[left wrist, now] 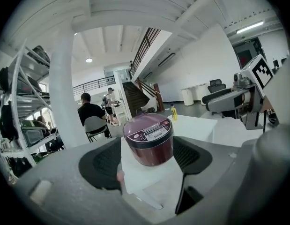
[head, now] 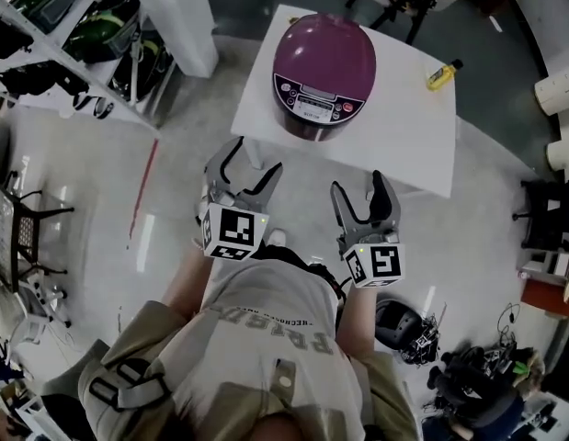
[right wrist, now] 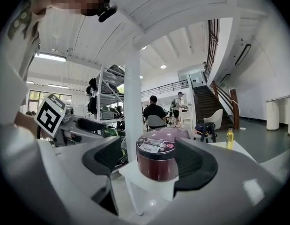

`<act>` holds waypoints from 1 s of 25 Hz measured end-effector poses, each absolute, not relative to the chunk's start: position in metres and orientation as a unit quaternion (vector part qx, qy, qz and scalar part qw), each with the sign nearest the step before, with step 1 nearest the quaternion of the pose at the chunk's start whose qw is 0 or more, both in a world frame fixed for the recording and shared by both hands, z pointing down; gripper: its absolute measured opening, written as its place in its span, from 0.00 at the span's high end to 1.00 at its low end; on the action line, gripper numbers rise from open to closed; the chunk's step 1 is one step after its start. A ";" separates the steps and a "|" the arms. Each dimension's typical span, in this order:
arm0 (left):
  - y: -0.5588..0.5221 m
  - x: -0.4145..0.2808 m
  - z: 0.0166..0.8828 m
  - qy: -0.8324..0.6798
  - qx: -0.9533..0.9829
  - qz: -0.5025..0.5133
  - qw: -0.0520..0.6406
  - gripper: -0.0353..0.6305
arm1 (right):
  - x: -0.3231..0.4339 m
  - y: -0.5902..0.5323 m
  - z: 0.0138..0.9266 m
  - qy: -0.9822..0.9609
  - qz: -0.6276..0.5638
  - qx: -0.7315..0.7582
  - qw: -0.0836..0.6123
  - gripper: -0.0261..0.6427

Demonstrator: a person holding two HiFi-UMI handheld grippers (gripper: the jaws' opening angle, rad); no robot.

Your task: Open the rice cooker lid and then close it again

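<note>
In the head view, I see the glossy maroon domed rice cooker (head: 323, 76) sitting on the near-left part of a white square table (head: 403, 145), its lid (head: 325, 49) down and its control panel facing me. A small yellow bottle (head: 443, 75) lies well apart from it, near the table's far right corner. My left gripper (head: 250, 168) and right gripper (head: 360, 191) hang side by side just short of the table's near edge, both pointing toward the cooker and neither touching it. A metal storage rack (head: 54, 44) stands off to the left.

In the left gripper view, the two dark padded jaws stand apart with nothing between them. The cooker shows through the gap, out on the table ahead. My right gripper and its marker cube show at the right edge.

In the right gripper view, these jaws also gape, empty. The cooker sits beyond them at the table's corner, lid shut, with the bottle far to its right.
</note>
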State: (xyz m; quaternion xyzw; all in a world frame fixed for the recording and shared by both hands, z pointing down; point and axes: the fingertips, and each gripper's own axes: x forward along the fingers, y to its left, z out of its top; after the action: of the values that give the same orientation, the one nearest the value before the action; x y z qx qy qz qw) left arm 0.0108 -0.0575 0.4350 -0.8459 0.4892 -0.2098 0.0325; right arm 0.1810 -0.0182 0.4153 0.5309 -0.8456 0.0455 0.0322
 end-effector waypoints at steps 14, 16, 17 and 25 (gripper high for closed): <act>-0.105 0.042 0.467 0.401 -0.848 -0.331 0.105 0.31 | 0.175 -0.073 0.441 -0.875 0.025 0.470 0.114 0.46; -0.114 0.048 0.475 0.374 -0.846 -0.358 0.129 0.28 | 0.171 -0.082 0.448 -0.878 0.018 0.459 0.137 0.45; -0.120 0.052 0.478 0.359 -0.844 -0.373 0.142 0.28 | 0.169 -0.087 0.451 -0.880 0.015 0.451 0.149 0.45; -0.159 0.077 0.498 0.263 -0.834 -0.441 0.202 0.23 | 0.139 -0.133 0.464 -0.893 -0.014 0.383 0.238 0.41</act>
State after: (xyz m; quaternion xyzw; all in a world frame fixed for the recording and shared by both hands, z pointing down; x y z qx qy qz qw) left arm 0.0770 -0.1586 0.4976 -0.8342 0.2629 -0.4409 0.2015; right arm 0.1393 -0.1331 0.4644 0.3826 -0.8927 -0.0142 0.2377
